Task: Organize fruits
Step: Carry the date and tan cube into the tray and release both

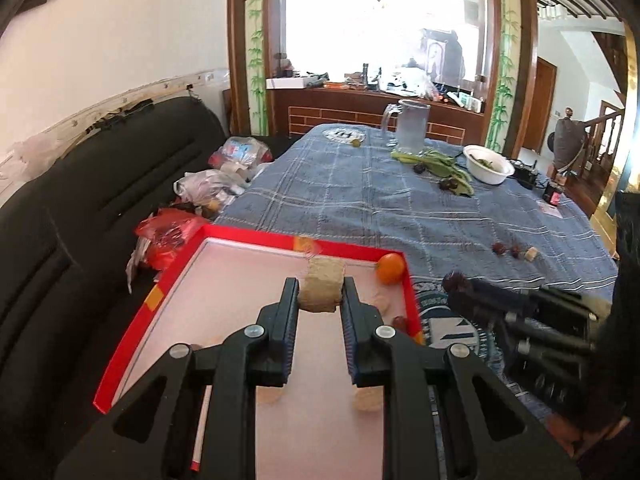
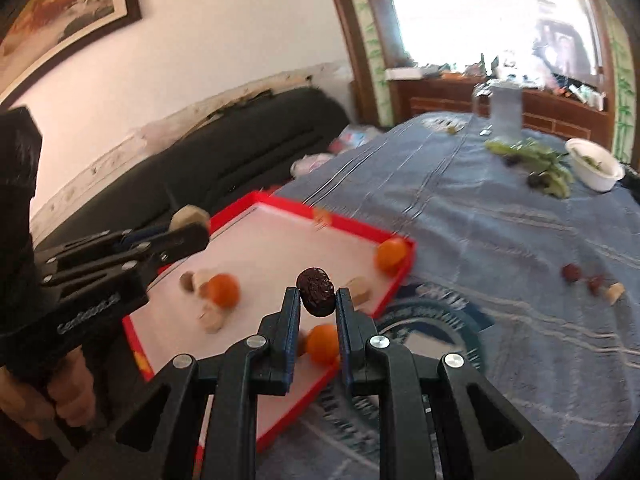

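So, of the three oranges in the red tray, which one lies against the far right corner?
The orange touching the tray corner walls. The other two oranges lie nearer the camera, away from that corner.

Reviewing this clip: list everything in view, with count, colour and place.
Shallow red-rimmed tray: one, white floor, near table corner.
Oranges: three, orange, inside tray.
Pale beige chunks: several, inside tray.
Blue checked tablecloth: one, covering table.
Small dark red fruits: few, on cloth.
White bowl: one, far side.
Clear pitcher: one, far side.
Left hand-held gripper: black, shut on beige chunk.
Right hand-held gripper: black, shut on dark wrinkled fruit.
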